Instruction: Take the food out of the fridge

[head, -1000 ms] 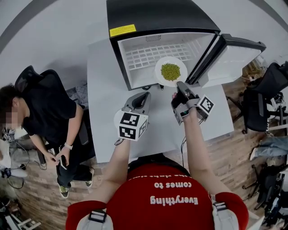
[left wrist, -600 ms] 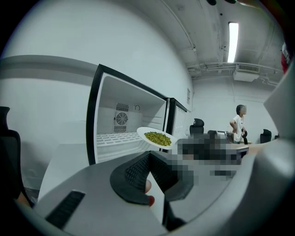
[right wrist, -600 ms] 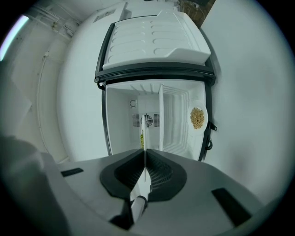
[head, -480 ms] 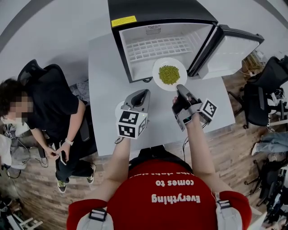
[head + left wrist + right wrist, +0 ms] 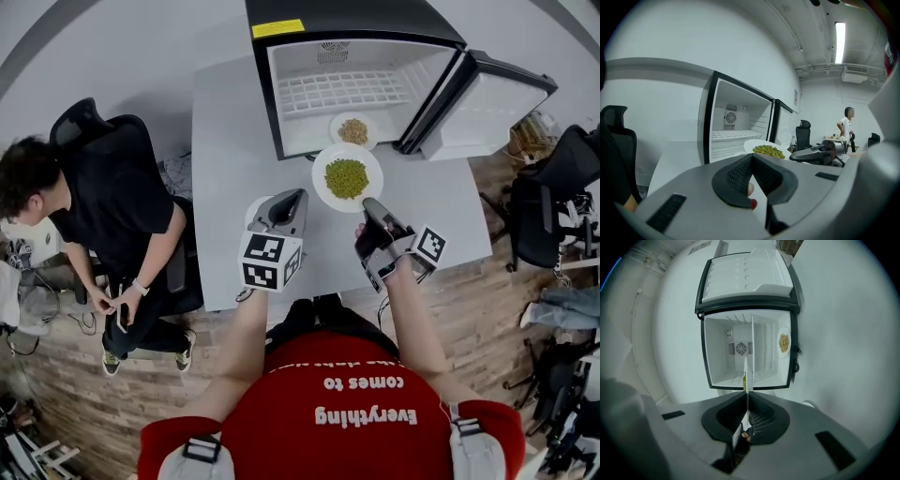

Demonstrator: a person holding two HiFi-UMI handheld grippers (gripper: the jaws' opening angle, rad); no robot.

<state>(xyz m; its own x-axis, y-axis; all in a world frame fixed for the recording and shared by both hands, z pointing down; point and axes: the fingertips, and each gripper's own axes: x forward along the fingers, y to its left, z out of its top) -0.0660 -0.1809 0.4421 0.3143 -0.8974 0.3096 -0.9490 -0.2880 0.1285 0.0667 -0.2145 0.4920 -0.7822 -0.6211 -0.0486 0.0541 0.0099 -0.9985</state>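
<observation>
The white tabletop [image 5: 230, 141] carried the open fridge [image 5: 347, 21], which stood at its twelve o'clock edge.

both arms reach forward, elbows bent. left gripper [image 5: 298, 196] tips slightly down, jaws together on nothing. right gripper [image 5: 367, 202] lies level, rolled on its side, jaws pinching the plate [image 5: 325, 192] rim.

bright, even indoor light throughout. a ceiling strip lamp [image 5: 840, 35] glares white in the left gripper view. the fridge [image 5: 347, 89] interior looks washed out. all views bulge fisheye; both gripper views darken at the corners, foregrounds soft.
</observation>
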